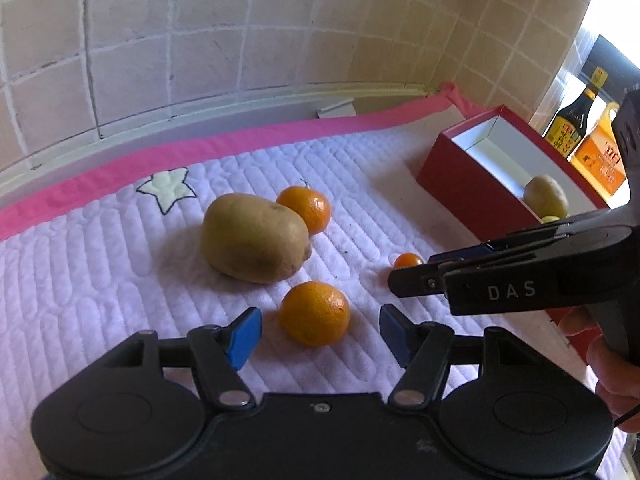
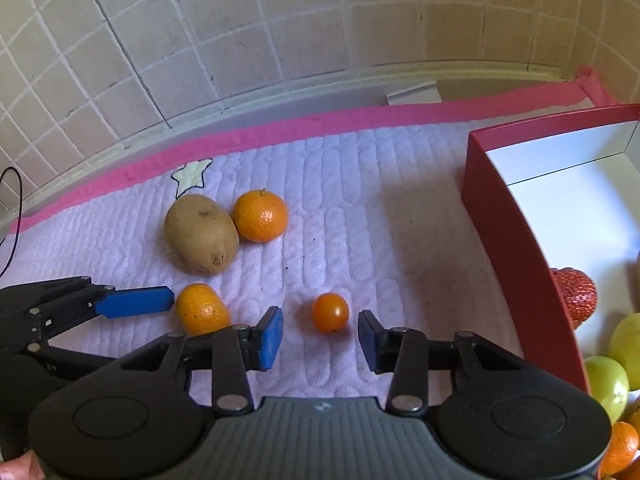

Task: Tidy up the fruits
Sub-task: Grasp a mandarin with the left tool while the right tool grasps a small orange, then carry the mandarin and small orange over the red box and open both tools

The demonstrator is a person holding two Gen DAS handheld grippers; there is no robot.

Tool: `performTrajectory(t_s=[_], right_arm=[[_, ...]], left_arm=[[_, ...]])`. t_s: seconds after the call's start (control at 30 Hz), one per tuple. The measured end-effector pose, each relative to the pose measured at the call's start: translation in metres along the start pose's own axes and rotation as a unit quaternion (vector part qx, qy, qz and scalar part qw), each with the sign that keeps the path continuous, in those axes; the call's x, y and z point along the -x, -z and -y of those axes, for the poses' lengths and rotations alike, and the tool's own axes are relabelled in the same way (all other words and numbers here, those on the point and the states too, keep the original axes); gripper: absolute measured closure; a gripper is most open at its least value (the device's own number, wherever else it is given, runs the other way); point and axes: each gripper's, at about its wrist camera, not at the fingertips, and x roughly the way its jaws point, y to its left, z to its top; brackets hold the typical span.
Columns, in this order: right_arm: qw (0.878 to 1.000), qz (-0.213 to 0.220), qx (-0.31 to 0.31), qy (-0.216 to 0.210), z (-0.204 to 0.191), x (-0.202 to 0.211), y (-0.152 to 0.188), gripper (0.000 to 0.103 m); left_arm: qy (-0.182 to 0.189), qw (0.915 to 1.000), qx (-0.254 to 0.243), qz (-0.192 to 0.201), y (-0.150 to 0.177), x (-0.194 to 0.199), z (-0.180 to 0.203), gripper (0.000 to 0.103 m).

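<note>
Red box (image 2: 516, 240), contents half cut off

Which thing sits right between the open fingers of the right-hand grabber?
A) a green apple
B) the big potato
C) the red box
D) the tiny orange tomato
D: in the right wrist view the small orange tomato lies on the quilted mat in the gap of the open right gripper, untouched by either blue pad.
</note>
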Motion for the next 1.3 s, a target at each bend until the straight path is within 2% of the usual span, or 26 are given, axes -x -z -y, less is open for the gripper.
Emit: performTrajectory(t_s=[0.07,0.13,0.17,0.2,0.47,0.6,0.77,0.93,1.07,1.2,1.3], right_arm=[[1.000,0.000,0.003,0.003,-0.001,-0.003,0.000,0.064],[1.000,-0.002,0.005,0.006,-0.002,-0.005,-0.001,0.070],[1.000,-0.003,0.006,0.006,-0.002,-0.006,-0.001,0.077],[1.000,-0.003,0.007,0.007,-0.002,-0.007,-0.001,0.080],[1.000,0.028,0.010,0.010,-0.005,0.015,-0.003,0.080],[0.998,0.066,0.012,0.013,-0.006,0.047,-0.012,0.080],[0.988,0.149,0.013,0.037,0.005,0.112,-0.024,0.080],[0.967,0.235,-0.020,0.093,0.042,0.186,-0.027,0.080],[0.949,0.270,-0.076,0.148,0.090,0.229,-0.018,0.080],[0.939,0.255,-0.135,0.187,0.136,0.234,0.003,0.080],[0.939,0.219,-0.184,0.189,0.172,0.217,0.019,0.080]], left_arm=[[-0.001,1.0000,-0.002,-0.001,0.001,-0.004,0.001,0.039],[-0.006,1.0000,-0.003,-0.003,0.002,-0.006,0.001,0.046],[-0.009,1.0000,-0.003,-0.002,0.002,-0.006,0.001,0.055],[-0.013,0.9999,-0.005,0.000,0.002,-0.006,0.002,0.057],[-0.006,0.9996,-0.013,0.024,-0.003,0.015,0.007,0.057],[0.003,0.9975,-0.035,0.061,-0.017,0.040,0.022,0.058],[0.023,0.9891,-0.083,0.120,-0.048,0.072,0.054,0.058],[0.083,0.9745,-0.121,0.170,-0.096,0.091,0.098,0.058],[0.148,0.9629,-0.141,0.176,-0.129,0.081,0.138,0.058],[0.191,0.9577,-0.162,0.141,-0.140,0.042,0.181,0.058],[0.216,0.9571,-0.167,0.097,-0.134,0.010,0.206,0.058]])
